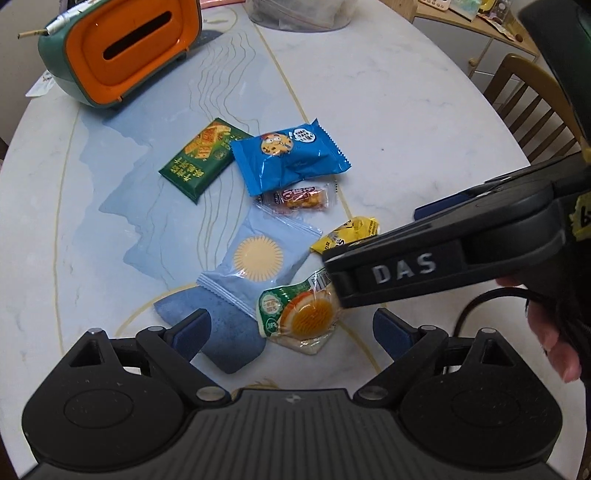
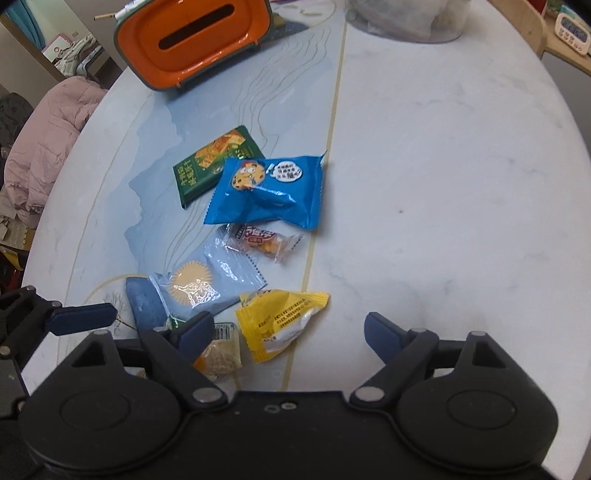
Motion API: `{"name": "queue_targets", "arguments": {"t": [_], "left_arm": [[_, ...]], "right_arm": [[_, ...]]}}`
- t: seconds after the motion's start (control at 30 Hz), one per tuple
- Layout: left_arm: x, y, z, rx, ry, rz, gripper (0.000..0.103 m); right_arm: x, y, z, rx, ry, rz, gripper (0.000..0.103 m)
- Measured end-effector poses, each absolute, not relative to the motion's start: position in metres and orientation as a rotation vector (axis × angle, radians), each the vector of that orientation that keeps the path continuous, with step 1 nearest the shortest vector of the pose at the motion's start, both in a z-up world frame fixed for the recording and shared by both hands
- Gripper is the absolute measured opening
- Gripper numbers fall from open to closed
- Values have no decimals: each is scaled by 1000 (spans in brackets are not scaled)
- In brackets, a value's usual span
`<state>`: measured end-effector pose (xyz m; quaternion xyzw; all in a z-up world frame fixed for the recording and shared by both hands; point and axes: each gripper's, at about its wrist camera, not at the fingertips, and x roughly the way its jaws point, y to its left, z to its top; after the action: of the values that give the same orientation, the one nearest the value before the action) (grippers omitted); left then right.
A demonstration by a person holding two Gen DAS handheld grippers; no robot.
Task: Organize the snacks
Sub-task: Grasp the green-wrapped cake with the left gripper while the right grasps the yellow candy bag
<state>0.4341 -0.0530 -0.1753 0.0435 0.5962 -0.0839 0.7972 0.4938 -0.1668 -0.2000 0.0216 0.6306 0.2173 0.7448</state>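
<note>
Several wrapped snacks lie on the marble table: a green packet, a blue cookie packet, a small clear packet with a red label, and a pale blue packet with a sun. My left gripper is open, low over the table, with a green-and-orange packet lying between its pads, untouched. My right gripper is open around a yellow packet, its pads clear of it. In the left wrist view one of the right gripper's fingers covers part of the yellow packet.
An orange and green tissue box stands at the back left. A clear container sits at the far edge. A wooden chair stands at the right and a pink jacket lies beyond the left edge. A hand holds the right gripper.
</note>
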Motion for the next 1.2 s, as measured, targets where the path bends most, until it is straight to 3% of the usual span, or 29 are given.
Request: {"name": "queue_targets", "arguments": {"t": [0.3, 0.47, 0.83, 1.1, 1.2], "left_arm": [[438, -57, -195, 74, 1309, -177, 73], [439, -53, -198, 43, 1322, -172, 55], [437, -42, -200, -43, 1325, -151, 44], [428, -30, -191, -93, 1328, -128, 40], [422, -24, -182, -113, 1321, -131, 30]], "right_arm": [[495, -160, -208, 69, 1385, 515, 74], [496, -165, -211, 109, 1387, 514, 65], [492, -178, -211, 160, 1376, 496, 39], [482, -186, -199, 179, 1345, 483, 37], [477, -191, -189, 187, 1335, 480, 37]]}}
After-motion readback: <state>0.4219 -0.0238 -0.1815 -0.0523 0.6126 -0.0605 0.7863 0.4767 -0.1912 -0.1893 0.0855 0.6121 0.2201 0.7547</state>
